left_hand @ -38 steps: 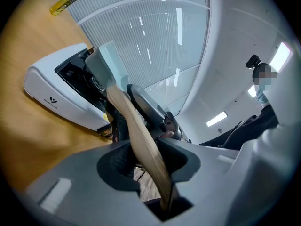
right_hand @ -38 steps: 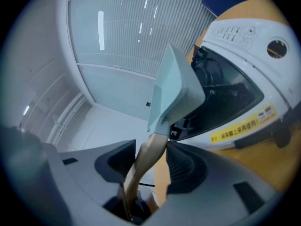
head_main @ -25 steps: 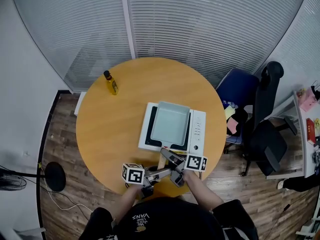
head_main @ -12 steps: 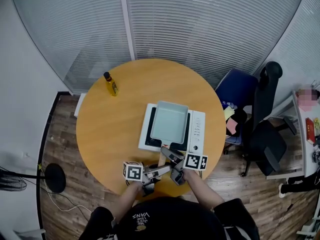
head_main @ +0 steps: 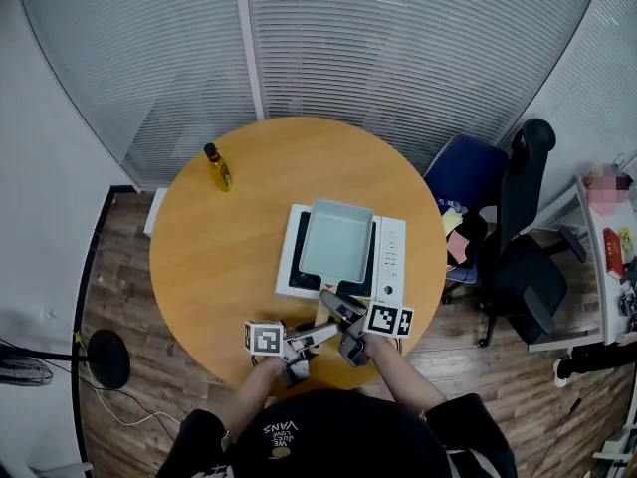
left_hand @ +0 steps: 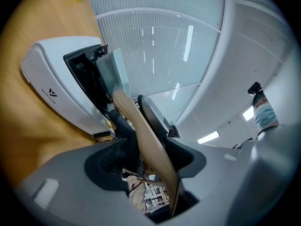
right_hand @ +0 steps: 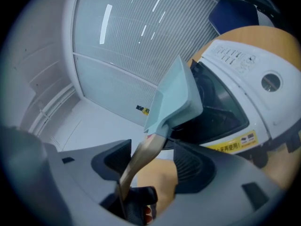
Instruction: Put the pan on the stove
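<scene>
Stove print: white induction stove with black glass top (left_hand: 56, 74) carries a small grey logo (left_hand: 51, 93) on its side. The word beside it looks like "CLEAN", too small to be sure.
Stove label: yellow warning sticker (right_hand: 235, 141) on the front edge, dark characters, not legible.
Stove controls: row of printed button icons (right_hand: 233, 55) and one round silver dial (right_hand: 270, 82), no readable text.
Shirt print: person's black shirt (head_main: 299, 436) shows "VANS" upside down in the head view. The smaller line under it is unreadable.
Pan: pale blue-green rectangular pan (head_main: 338, 244) sits flat on the stove's glass top. Its light wooden handle (head_main: 323, 317) sticks out over the stove's near edge toward the person.
Left gripper (left_hand: 134, 117): jaws released and have just been opening. The wooden handle runs between them, closer to the right-hand pad in its own view, with daylight on the other side. Not clamped.
Right gripper (right_hand: 153, 149): jaws spread wide and have just been opening. The handle passes between them near the left-hand pad, with a clear gap to the other pad. Not clamped.
Gripper layout: both meet at the handle's end from opposite sides, at the near edge of the round wooden table (head_main: 219, 257).
Bottle: small yellow oil bottle with black cap (head_main: 218, 167) stands upright on the far left of the table, well apart from the stove. Its label is unreadable.
</scene>
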Tool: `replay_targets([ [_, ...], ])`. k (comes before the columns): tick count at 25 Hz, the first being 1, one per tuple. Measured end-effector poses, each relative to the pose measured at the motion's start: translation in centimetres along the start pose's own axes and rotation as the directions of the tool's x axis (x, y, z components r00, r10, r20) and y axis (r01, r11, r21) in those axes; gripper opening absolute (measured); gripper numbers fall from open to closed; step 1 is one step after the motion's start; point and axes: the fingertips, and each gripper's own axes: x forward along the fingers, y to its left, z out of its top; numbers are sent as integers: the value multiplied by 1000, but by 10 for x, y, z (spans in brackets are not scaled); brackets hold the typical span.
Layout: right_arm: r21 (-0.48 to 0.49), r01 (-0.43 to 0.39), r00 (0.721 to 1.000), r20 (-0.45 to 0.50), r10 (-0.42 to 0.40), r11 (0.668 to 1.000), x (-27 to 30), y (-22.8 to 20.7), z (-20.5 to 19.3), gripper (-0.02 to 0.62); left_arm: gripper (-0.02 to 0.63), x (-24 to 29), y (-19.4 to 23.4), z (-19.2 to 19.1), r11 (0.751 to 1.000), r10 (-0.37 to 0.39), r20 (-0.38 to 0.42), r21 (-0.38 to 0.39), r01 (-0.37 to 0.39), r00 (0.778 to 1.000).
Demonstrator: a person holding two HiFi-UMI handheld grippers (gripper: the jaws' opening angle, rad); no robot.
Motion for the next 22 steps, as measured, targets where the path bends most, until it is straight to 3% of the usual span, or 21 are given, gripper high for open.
replay_targets([
  [6,8,14,1000,24,-14,1000,-4,2,-2,258,281,-6,-3,3,1000,0,18,-30,1,1000],
  [16,6,51,995,85,-51,999,-15,2,-8,259,347,-16,0,4,1000,21,7,18,-21,1000],
  [22,14,65,991,116,-66,998,-23,8,-17,259,351,-30,-2,3,999,20,-2,30,-20,1000],
])
